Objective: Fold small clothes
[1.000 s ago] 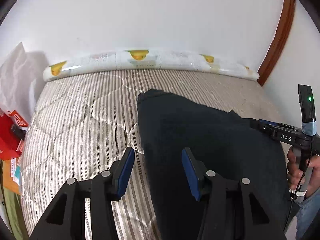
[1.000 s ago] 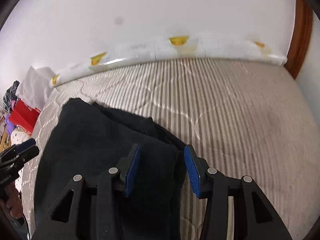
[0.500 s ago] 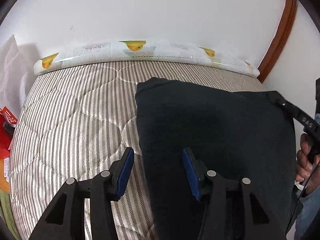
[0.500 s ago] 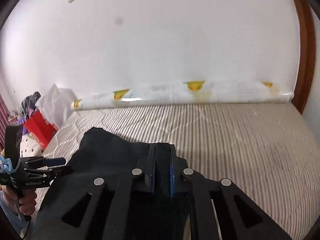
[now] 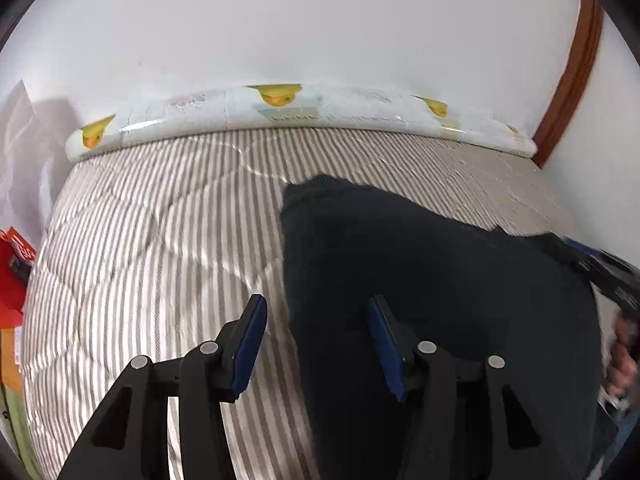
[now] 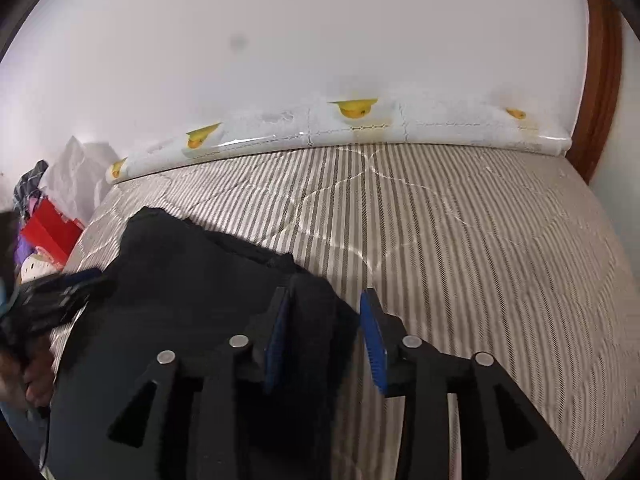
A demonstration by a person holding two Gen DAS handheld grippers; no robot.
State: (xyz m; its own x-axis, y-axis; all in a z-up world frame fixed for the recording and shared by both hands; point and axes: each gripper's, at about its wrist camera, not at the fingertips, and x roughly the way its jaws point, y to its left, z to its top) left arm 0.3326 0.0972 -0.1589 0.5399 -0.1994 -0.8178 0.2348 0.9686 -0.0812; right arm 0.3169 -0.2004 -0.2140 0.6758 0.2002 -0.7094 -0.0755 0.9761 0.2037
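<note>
A dark navy garment lies on the striped mattress. My left gripper is open over the garment's left edge, its right finger above the cloth and its left finger above bare mattress. In the right wrist view the same garment lies at the left. My right gripper is open, with the garment's right edge between its fingers. The right gripper shows blurred at the right edge of the left wrist view, and the left gripper at the left of the right wrist view.
A rolled mat with yellow duck prints lies along the white wall at the head of the bed. A red bag and white plastic stand left of the bed. A brown door frame rises at the right.
My right gripper was shut on the garment's edge and lifted half a second ago; it is now open and lower. The garment lies back on the mattress. The left gripper stays open.
</note>
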